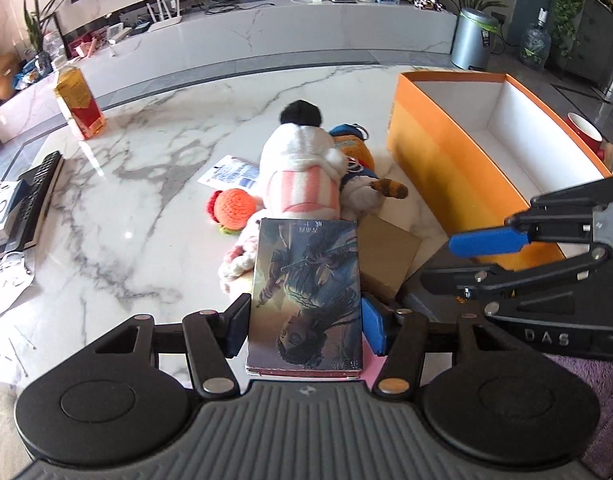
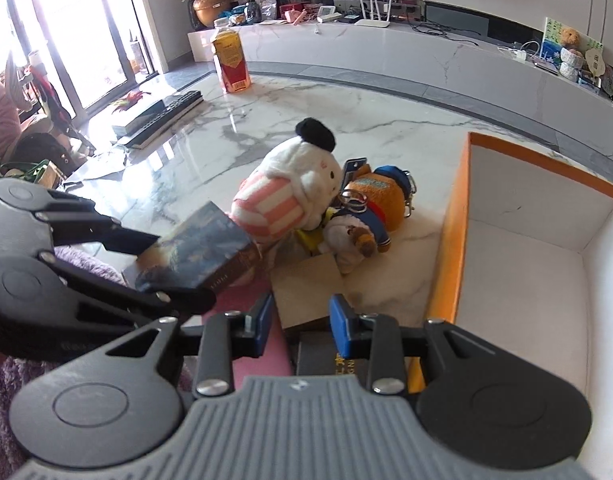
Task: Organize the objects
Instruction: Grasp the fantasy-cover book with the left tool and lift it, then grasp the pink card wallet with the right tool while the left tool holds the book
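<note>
My left gripper is shut on a book with a dark illustrated cover, held a little above the marble table; it also shows in the right wrist view. My right gripper is open and empty, over a brown card and a dark book at the table's near edge. A white plush with pink stripes lies beyond, also in the right wrist view, beside an orange plush and a small bear plush. The open orange box stands to the right, empty inside.
A crocheted orange toy and a blue-white leaflet lie left of the plushes. A yellow-red bottle stands far left. A black remote on a flat device sits at the left edge. A pink book lies under my right gripper.
</note>
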The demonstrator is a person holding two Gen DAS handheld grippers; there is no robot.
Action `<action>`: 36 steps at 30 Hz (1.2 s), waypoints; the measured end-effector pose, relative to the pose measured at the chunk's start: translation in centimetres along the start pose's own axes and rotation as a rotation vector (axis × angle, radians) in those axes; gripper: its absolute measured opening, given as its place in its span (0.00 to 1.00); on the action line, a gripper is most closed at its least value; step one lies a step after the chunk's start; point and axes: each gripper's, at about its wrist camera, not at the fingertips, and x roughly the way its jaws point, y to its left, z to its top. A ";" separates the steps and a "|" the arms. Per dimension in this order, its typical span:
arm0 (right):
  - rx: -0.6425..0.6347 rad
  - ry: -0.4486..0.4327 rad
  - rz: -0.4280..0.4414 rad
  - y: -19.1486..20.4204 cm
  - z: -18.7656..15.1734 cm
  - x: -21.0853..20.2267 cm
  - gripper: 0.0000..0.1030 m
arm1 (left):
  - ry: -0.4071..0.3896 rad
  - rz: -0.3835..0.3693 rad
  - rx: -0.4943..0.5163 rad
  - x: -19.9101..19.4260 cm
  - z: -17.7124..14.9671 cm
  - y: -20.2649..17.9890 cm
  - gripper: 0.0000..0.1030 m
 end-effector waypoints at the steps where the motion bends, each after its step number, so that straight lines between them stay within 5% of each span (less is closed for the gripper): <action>1: -0.012 0.015 0.014 0.5 -0.2 0.4 0.37 | -0.004 0.006 -0.016 -0.3 -0.1 0.5 0.64; 12: -0.108 0.158 0.089 3.6 0.1 6.8 0.58 | 0.003 0.021 -0.105 -0.1 -1.4 3.9 0.64; 22: -0.169 0.222 0.018 4.8 0.8 10.7 0.74 | 0.000 0.001 -0.154 0.7 -1.8 5.2 0.64; 30: -0.087 0.298 0.043 4.0 0.9 12.7 0.82 | 0.009 -0.005 -0.173 1.1 -2.0 6.0 0.64; 36: -0.082 0.289 0.048 4.1 1.0 12.6 0.76 | 0.006 -0.004 -0.173 1.1 -2.0 6.0 0.64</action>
